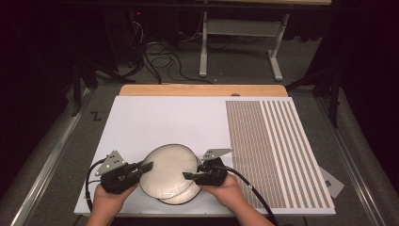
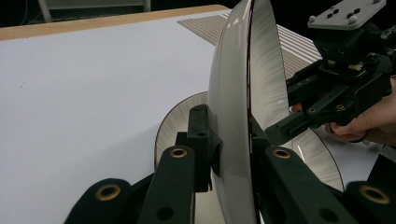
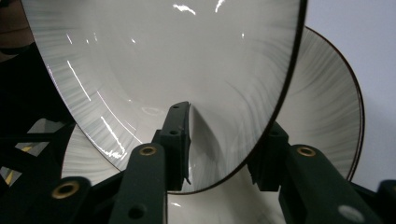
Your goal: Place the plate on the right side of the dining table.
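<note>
Left gripper (image 1: 147,166) clamps upper plate (image 1: 165,169) by its left rim, lifting it off lower plate (image 1: 184,197) on counter (image 1: 155,117). Right gripper (image 1: 188,176) straddles the opposite rim, jaws apparently not yet pressing; likely a second hold to steady the separation.

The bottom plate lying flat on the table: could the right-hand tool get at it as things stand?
Probably not yet: the right tool straddles the rim of the raised top plate, which the left tool grips, covering much of the bottom plate.
</note>
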Available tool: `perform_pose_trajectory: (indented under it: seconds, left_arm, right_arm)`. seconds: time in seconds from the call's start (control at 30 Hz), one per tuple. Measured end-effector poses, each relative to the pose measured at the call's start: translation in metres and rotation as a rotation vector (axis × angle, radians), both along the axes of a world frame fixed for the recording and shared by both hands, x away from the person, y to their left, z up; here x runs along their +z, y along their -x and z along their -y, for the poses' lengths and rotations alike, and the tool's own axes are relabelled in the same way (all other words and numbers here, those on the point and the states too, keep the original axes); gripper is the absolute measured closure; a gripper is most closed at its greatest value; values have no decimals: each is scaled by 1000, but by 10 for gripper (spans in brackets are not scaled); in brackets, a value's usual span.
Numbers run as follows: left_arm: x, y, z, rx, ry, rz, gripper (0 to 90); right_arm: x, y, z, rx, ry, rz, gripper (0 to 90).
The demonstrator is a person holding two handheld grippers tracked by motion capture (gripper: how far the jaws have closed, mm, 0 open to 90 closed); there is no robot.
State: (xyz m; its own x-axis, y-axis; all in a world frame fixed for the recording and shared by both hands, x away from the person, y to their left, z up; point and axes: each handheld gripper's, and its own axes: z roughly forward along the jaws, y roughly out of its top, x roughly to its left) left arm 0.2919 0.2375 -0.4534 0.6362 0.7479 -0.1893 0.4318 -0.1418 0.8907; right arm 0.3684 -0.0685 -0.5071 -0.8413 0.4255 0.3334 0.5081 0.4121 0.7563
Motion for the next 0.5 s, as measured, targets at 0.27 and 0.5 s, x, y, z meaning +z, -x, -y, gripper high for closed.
perform_pose_trajectory:
  seconds: [0.27, 0.5]
  left_arm:
    - [2, 2, -2, -3, 26, -1, 803]
    - [7, 5, -5, -17, 65, 21, 799]
  right_arm:
    - [3, -3, 7, 7, -40, -83, 782]
    - [22, 3, 16, -12, -112, -46, 833]
